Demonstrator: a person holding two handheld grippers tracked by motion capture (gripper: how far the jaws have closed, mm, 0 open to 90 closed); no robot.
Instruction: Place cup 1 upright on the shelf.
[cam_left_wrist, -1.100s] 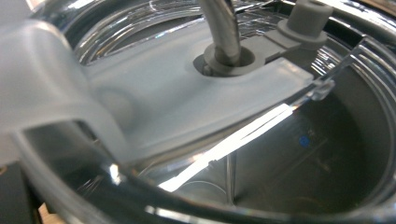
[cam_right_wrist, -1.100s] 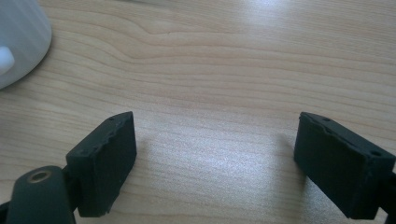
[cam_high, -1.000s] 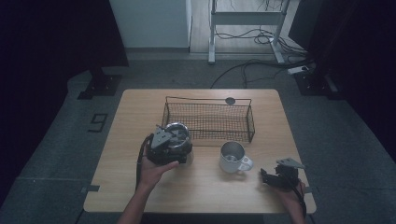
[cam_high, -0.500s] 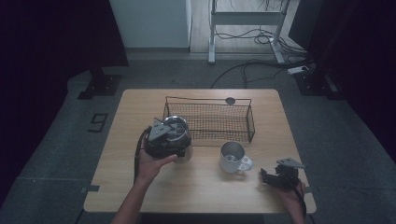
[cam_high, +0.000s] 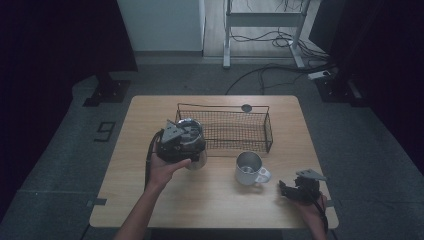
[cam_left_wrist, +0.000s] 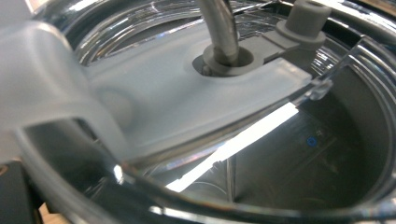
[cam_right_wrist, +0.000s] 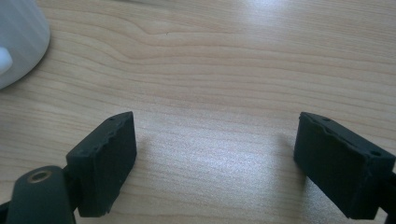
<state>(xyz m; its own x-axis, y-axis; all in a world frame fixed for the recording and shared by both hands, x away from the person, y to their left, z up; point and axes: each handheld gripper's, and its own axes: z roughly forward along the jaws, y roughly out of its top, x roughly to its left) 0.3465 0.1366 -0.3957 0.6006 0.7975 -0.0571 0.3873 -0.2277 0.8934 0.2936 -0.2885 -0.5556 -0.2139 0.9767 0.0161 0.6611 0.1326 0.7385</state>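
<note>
L hand-held gripper (cam_high: 187, 142) on clear jug (cam_high: 196, 150), beside basket (cam_high: 240, 131)

A: Left gripper (cam_high: 181, 139) up off the table, gripped in the left hand (cam_high: 167, 167), forearm reaching in from the bottom edge. Can't make out the jaws at all.

B: Right gripper (cam_right_wrist: 215, 158) down low near the right front corner, right hand (cam_high: 312, 207) behind it. Jaws parted wide, nothing between the pads (cam_right_wrist: 105, 158).

Wire basket (cam_high: 235, 131) – on wooden table (cam_high: 150, 115), white mug (cam_high: 249, 167)
</note>
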